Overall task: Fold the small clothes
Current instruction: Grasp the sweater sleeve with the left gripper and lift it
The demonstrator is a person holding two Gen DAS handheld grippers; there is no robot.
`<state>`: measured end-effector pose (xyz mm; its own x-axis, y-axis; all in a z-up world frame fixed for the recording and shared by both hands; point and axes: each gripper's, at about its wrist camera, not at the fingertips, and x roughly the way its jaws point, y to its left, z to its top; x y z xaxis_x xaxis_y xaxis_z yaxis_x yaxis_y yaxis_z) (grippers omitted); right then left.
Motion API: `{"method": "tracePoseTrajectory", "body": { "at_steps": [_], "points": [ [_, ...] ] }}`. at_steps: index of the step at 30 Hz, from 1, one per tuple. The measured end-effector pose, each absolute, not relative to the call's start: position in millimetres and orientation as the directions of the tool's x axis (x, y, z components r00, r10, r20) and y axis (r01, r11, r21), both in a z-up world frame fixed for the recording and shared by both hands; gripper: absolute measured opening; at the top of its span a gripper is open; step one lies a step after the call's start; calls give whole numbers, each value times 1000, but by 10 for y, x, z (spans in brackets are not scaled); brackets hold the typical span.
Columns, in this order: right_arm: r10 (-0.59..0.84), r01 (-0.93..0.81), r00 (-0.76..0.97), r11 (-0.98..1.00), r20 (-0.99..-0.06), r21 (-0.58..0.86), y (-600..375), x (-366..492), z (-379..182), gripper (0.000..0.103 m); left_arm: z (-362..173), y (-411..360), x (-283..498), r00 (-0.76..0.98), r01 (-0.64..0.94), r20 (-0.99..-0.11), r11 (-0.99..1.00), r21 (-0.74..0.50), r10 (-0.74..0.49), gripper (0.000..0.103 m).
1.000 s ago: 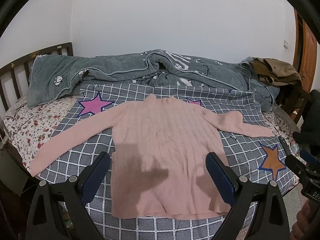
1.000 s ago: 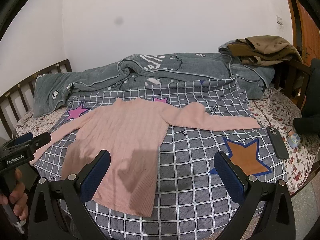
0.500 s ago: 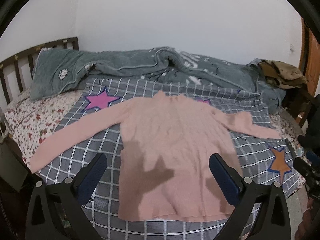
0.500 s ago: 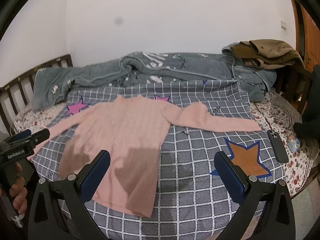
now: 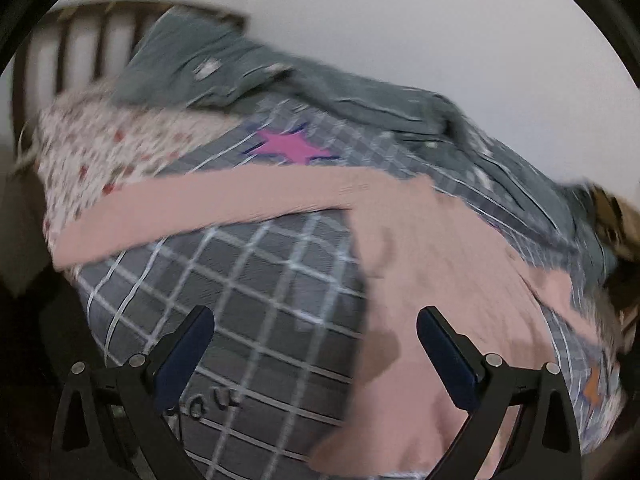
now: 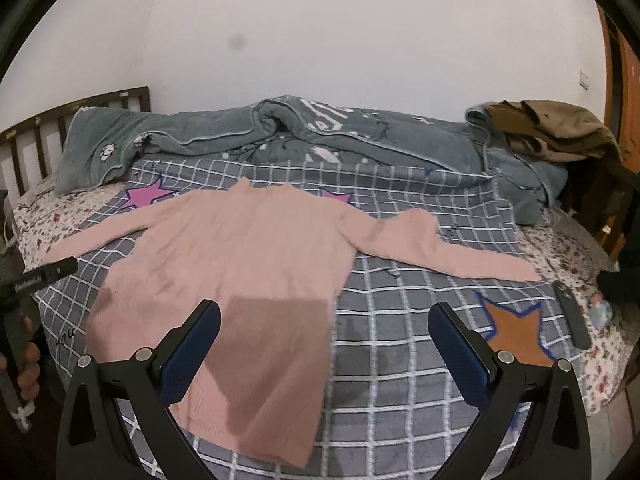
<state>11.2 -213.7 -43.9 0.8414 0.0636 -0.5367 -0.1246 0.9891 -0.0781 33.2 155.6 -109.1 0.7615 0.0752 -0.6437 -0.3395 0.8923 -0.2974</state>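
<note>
Left wrist view, blurred and tilted: left gripper point(image 5: 314, 340) spread wide, empty, above checked blanket point(image 5: 256, 280). Pink sweater point(image 5: 440, 280) flat on blanket, body ahead-right of right finger, one sleeve stretching left past pink star point(image 5: 290, 146).

Right wrist view: right gripper point(image 6: 324, 340) spread wide, empty. Sweater point(image 6: 240, 256) flat, hem under left finger, far sleeve reaching toward phone point(image 6: 572, 320). Left gripper point(image 6: 40, 276) at left edge, near other cuff.

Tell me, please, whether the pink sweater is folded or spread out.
Spread out: the sweater lies flat on the bed, both sleeves outstretched.
</note>
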Motion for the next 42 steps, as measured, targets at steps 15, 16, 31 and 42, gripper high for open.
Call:
{"method": "tracePoseTrajectory", "body": {
  "at_steps": [15,16,31,42],
  "points": [
    [121,-205,800,976,-588,-79,-1712,556,-671,102,-1493,2878,624,672,-531,-732,764,-368,114,101],
    [115,-206,800,975,-589,-89,-1685,587,-692,102,-1540,2959,645,671,-544,-734,742,-391,105,101],
    [134,-199,760,980,-636,-32,-1740,1051,-877,102,-1800,3349,857,643,-658,-754,604,-451,137,70],
    [166,-209,780,978,-604,-1,-1997,1198,-834,102,-1150,3051,1006,612,-681,-724,679,-275,320,11]
  ]
}}
